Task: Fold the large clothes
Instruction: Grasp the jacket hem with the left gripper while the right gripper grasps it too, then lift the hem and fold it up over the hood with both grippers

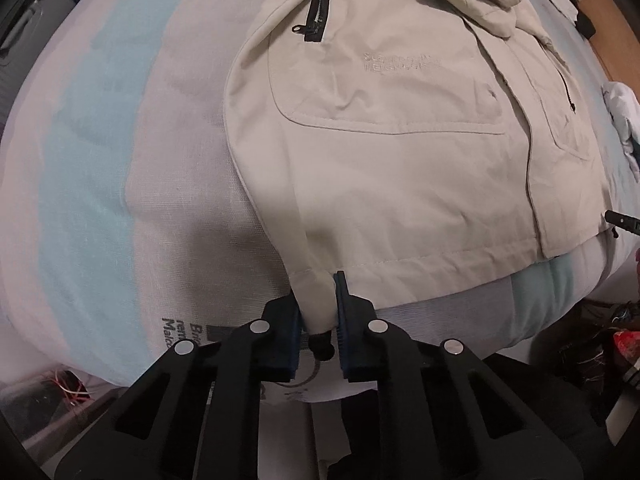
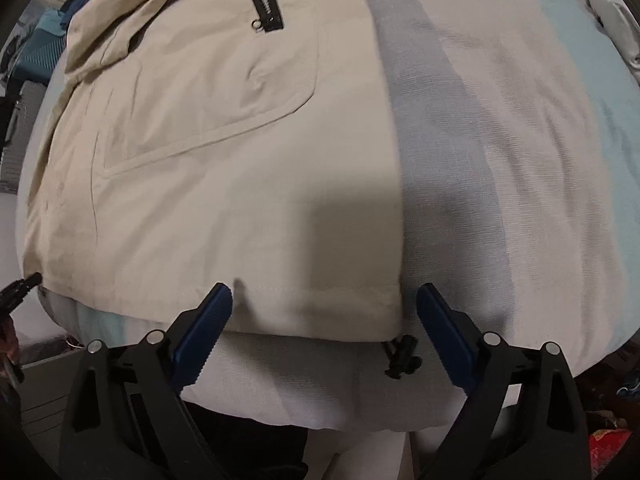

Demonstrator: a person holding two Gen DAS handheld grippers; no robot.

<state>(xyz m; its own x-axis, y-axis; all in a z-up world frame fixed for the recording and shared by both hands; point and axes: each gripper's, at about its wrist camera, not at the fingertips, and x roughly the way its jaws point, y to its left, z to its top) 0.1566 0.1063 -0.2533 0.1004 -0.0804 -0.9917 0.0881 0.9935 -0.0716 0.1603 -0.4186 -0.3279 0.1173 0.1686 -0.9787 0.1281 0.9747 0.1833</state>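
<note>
A: How is the garment placed?

B: A large beige cotton jacket (image 1: 400, 168) with black zipped chest pockets is spread flat, front up, on a bed cover of pale blue and off-white stripes with printed lettering (image 1: 100, 160). Its hem lies along the near edge of the cover.

A: What is seen of the left gripper (image 1: 319, 312)?

B: Its blue-padded jaws are pressed against a bunched hem corner of the jacket, which is pinched between them. A black cord stopper (image 1: 322, 346) hangs just below that corner.

A: And the right gripper (image 2: 324, 312)?

B: Its jaws are spread wide, and nothing is gripped. The other hem corner of the jacket is framed between the blue pads (image 2: 204, 332), and the fabric there lies flat. A black drawcord toggle (image 2: 402, 356) dangles from that corner, near the right-hand pad; whether it is touched cannot be told.
</note>
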